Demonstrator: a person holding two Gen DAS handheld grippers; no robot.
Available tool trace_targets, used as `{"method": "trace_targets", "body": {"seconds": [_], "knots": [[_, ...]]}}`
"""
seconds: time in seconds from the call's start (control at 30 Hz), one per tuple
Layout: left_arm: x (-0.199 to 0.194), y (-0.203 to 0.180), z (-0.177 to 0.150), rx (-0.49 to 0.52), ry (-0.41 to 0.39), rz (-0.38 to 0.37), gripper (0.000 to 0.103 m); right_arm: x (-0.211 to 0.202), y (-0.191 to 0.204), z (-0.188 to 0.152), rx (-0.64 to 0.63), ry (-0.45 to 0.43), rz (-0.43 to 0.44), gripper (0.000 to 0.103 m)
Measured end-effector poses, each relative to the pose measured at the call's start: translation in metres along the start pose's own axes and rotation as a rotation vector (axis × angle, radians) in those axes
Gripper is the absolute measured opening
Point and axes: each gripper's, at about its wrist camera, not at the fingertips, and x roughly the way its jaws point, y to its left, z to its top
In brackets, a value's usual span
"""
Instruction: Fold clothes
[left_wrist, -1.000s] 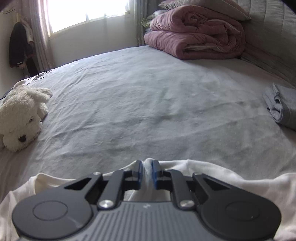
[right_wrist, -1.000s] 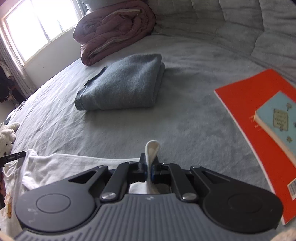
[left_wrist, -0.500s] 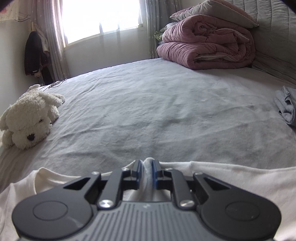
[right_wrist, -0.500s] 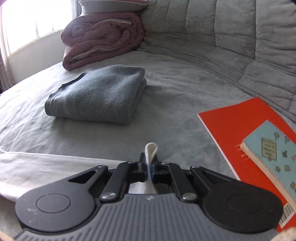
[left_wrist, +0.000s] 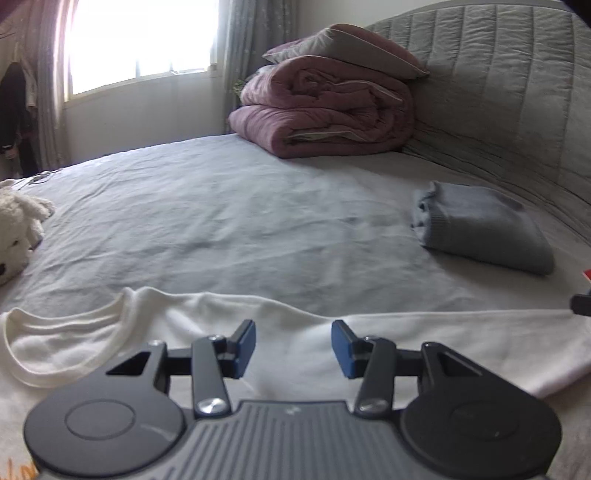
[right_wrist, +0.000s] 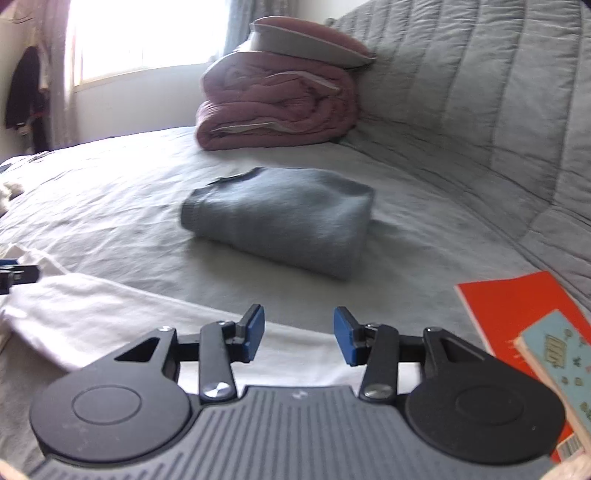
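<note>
A white shirt (left_wrist: 288, 325) lies flat on the grey bed, its neckline (left_wrist: 66, 332) at the left of the left wrist view. My left gripper (left_wrist: 293, 349) hovers over the shirt; its jaws are opening, blue pads apart, nothing pinched between them. In the right wrist view the same white shirt (right_wrist: 103, 314) stretches leftward under my right gripper (right_wrist: 299, 339), whose jaws are opening too, with no cloth held between the pads. Each view catches a tip of the other gripper at its edge.
A folded grey garment (left_wrist: 480, 229) (right_wrist: 284, 218) rests on the bed (left_wrist: 221, 206) beyond the shirt. A rolled pink duvet (left_wrist: 325, 110) with a pillow sits by the headboard. A white plush dog (left_wrist: 14, 225) lies far left. An orange book (right_wrist: 517, 310) with a blue booklet (right_wrist: 557, 354) lies right.
Both grippers have let go of the pinched white cloth and spread their jaws. The shirt now lies flat. Both views have swung and pulled back over the shirt.
</note>
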Motion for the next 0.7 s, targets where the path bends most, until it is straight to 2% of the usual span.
{"method": "trace_targets", "body": {"seconds": [0.1, 0.17, 0.27, 0.53, 0.7], "knots": [[0.006, -0.021, -0.012, 0.066, 0.036, -0.035, 0.050, 0.007, 0.021, -0.006, -0.081, 0.064, 0.039, 0.051], [0.008, -0.025, -0.019, 0.078, 0.025, -0.027, 0.050, 0.011, 0.022, -0.012, -0.101, 0.093, 0.037, 0.054], [0.010, -0.015, -0.020, 0.016, 0.030, -0.059, 0.052, 0.011, 0.005, -0.011, -0.047, 0.113, 0.036, 0.060], [0.010, -0.013, -0.022, -0.002, 0.030, -0.070, 0.053, -0.008, -0.046, -0.019, 0.100, 0.163, -0.002, 0.058], [0.010, -0.012, -0.021, -0.012, 0.034, -0.076, 0.054, -0.020, -0.041, -0.012, 0.100, 0.179, -0.034, 0.061]]}}
